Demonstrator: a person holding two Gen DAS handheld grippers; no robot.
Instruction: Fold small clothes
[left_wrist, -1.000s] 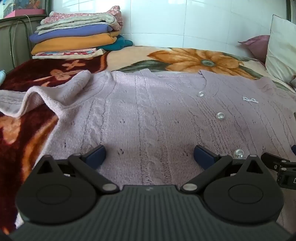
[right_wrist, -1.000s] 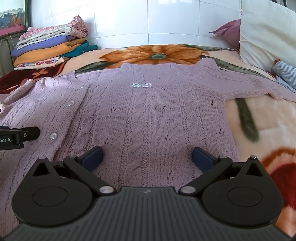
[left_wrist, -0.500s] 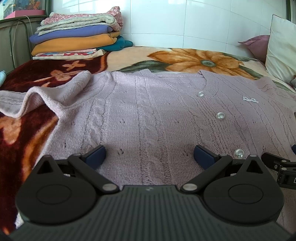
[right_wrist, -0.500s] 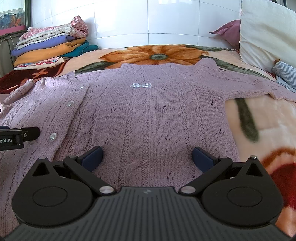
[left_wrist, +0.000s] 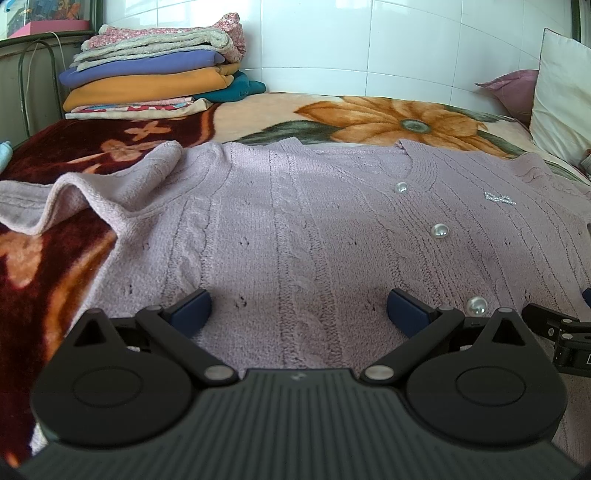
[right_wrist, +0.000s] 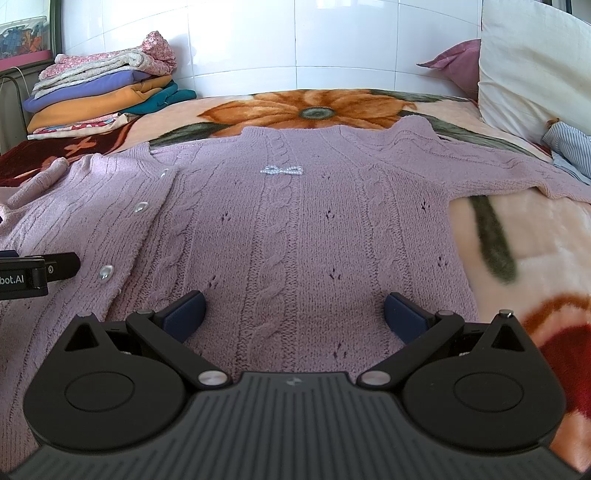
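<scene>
— Two grippers hover over one garment: a lilac cable-knit cardigan (left_wrist: 295, 229) spread flat, front up, on a flowered blanket (right_wrist: 517, 229) that covers a bed.

— How do the fingers stand?

— The left gripper (left_wrist: 299, 308) has its jaws spread wide, its blue pads (left_wrist: 190, 310) apart over the near hem of the cardigan's left half, holding nothing. The right gripper (right_wrist: 293, 312) is the same, jaws wide and empty above the near hem of the right half. Whether the pads touch the knit cannot be told.

— And the two are close together?

— Side by side. The tip of the right one shows at the right edge of the left wrist view, and the left one's tip sits at the left edge of the right wrist view, near the row of pearl buttons (left_wrist: 439, 231).

— What of the sleeves?

— The left sleeve (left_wrist: 74, 192) lies out to the left with a raised fold in it. The right sleeve (right_wrist: 498, 166) stretches to the far right toward a white pillow (right_wrist: 535, 66). A small beaded bow (right_wrist: 281, 170) sits on the right chest.

— Anything else on the bed?

— A stack of folded clothes (left_wrist: 155, 70) at the far left against the tiled wall (left_wrist: 332, 37), and a pink cushion (right_wrist: 458, 62) beside the pillow.
</scene>
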